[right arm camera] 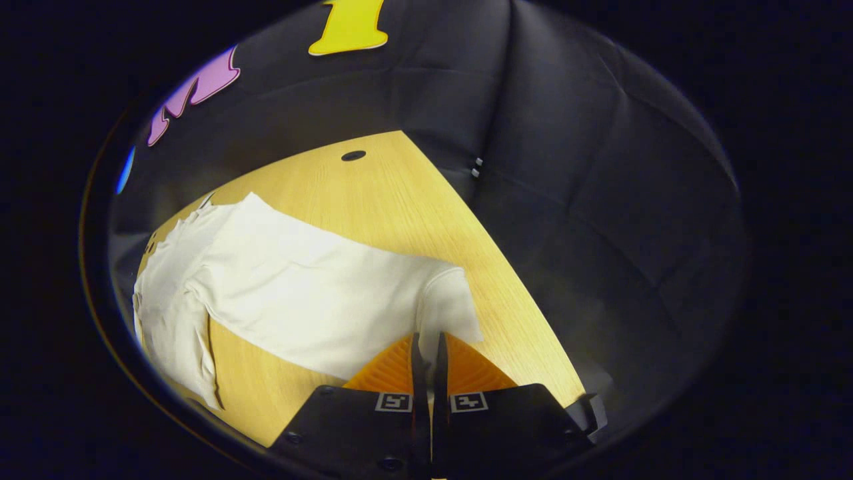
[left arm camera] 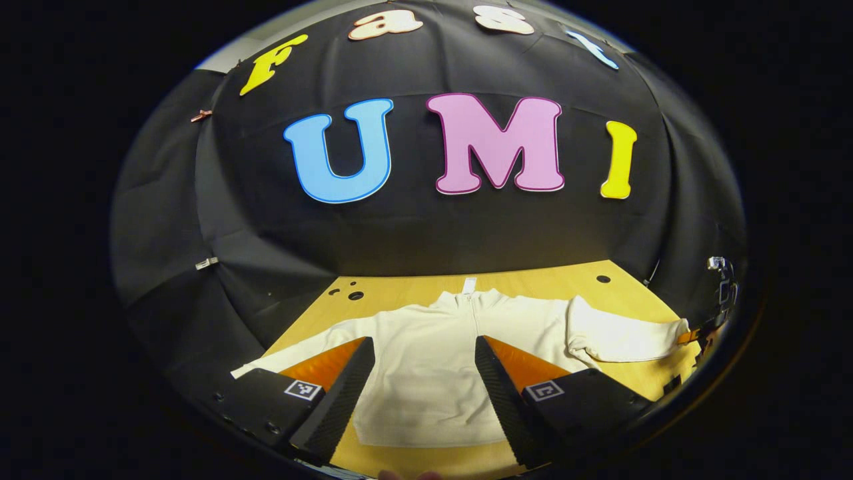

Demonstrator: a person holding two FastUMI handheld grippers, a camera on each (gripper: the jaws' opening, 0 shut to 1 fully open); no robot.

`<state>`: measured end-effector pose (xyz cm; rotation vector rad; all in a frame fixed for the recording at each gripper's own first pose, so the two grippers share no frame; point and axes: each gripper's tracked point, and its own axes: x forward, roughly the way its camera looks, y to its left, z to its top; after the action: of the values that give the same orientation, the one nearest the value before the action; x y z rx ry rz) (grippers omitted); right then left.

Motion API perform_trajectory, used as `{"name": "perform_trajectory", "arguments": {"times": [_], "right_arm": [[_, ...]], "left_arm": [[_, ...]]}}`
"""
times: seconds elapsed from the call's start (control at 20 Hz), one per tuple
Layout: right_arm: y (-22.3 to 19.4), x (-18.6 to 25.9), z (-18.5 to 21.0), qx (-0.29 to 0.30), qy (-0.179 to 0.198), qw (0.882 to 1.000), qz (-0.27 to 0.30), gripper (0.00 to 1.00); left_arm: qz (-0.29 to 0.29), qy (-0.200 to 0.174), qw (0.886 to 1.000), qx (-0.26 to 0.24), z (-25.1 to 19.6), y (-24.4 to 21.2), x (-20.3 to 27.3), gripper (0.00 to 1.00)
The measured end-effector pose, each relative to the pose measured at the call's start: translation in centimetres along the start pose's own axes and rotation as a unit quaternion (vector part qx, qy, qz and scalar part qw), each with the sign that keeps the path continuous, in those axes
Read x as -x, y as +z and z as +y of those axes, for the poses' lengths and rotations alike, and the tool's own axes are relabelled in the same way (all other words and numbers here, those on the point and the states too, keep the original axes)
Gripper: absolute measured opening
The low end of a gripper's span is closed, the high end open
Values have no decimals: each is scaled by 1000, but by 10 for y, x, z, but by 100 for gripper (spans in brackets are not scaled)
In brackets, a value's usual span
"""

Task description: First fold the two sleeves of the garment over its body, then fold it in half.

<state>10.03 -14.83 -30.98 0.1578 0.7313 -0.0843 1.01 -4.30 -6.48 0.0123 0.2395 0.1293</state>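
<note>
A white zip-neck garment (left arm camera: 423, 393) lies flat on the wooden table (left arm camera: 533, 280), collar toward the back wall and both sleeves spread outward. My left gripper (left arm camera: 423, 341) hovers open above the garment's body, with nothing between its fingers. The right sleeve (left arm camera: 620, 337) runs out to the right, where the right gripper (left arm camera: 696, 333) meets its cuff. In the right gripper view, that sleeve (right arm camera: 306, 287) stretches away to the left, and the right gripper (right arm camera: 426, 339) is shut on the cuff (right arm camera: 450, 300), near the table's right edge.
Black cloth walls close in the table (right arm camera: 373, 193) at the back and sides. Small round holes (left arm camera: 355, 295) (left arm camera: 603, 279) (right arm camera: 353, 155) dot the tabletop near the back. Bare wood shows in front of the garment's hem (left arm camera: 426, 460).
</note>
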Motion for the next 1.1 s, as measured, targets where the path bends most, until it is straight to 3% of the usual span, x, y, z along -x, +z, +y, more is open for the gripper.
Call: {"name": "perform_trajectory", "arguments": {"times": [0.2,0.55,0.8,1.1], "right_arm": [[10,41,13,-8,-29,999,-31,6],[30,121,71,-38,-50,993,-104,6],[49,164,139,-37,-37,987,-150,6],[68,193,231,-22,11,982,-186,6]], "left_arm": [[-10,-36,999,6,21,2,-12,95],[-16,-86,996,20,60,-1,-34,95],[-22,-102,994,28,95,-5,-49,95],[-22,-82,996,36,155,-17,-59,95]]}}
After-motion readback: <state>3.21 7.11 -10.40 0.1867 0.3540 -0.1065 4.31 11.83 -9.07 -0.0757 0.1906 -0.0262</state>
